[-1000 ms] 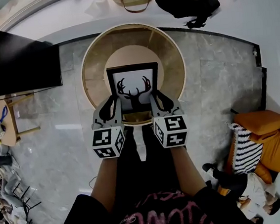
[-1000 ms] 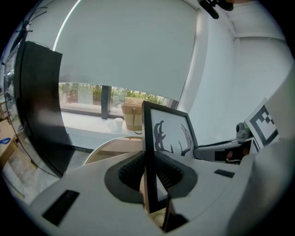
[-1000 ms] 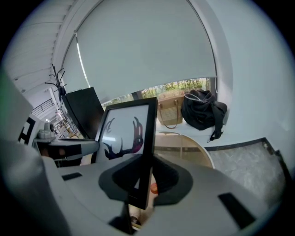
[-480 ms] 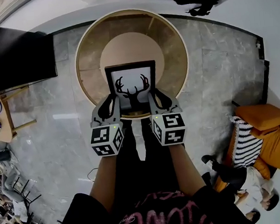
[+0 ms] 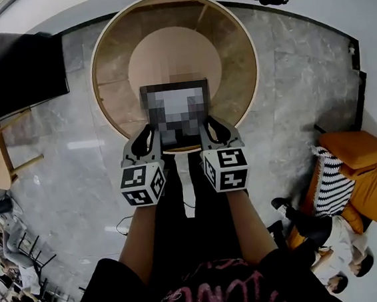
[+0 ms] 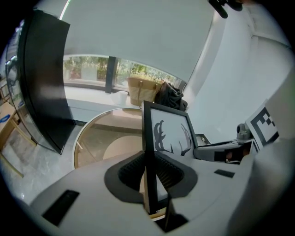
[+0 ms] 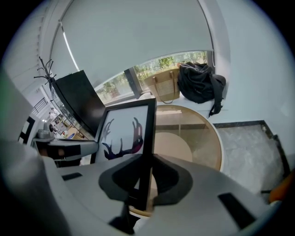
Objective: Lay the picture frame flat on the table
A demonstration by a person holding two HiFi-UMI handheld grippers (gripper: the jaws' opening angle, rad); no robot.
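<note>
We are looking at the picture frame (image 6: 167,136): it is showing a black border around a white sheet with a dark antler silhouette. The left claw (image 6: 148,171) and right claw (image 7: 144,177) are showing pale grey bodies with black ribbed pads (image 6: 130,173) and black-and-white checked marker cubes (image 5: 143,185). The round surface (image 5: 234,75) is showing a tan rim and a paler beige centre. Right of the surface, an orange chair (image 5: 358,154) is carrying a black-and-white striped cushion (image 5: 328,194). Under the surface, the floor (image 5: 298,108) is showing grey marbling.
</note>
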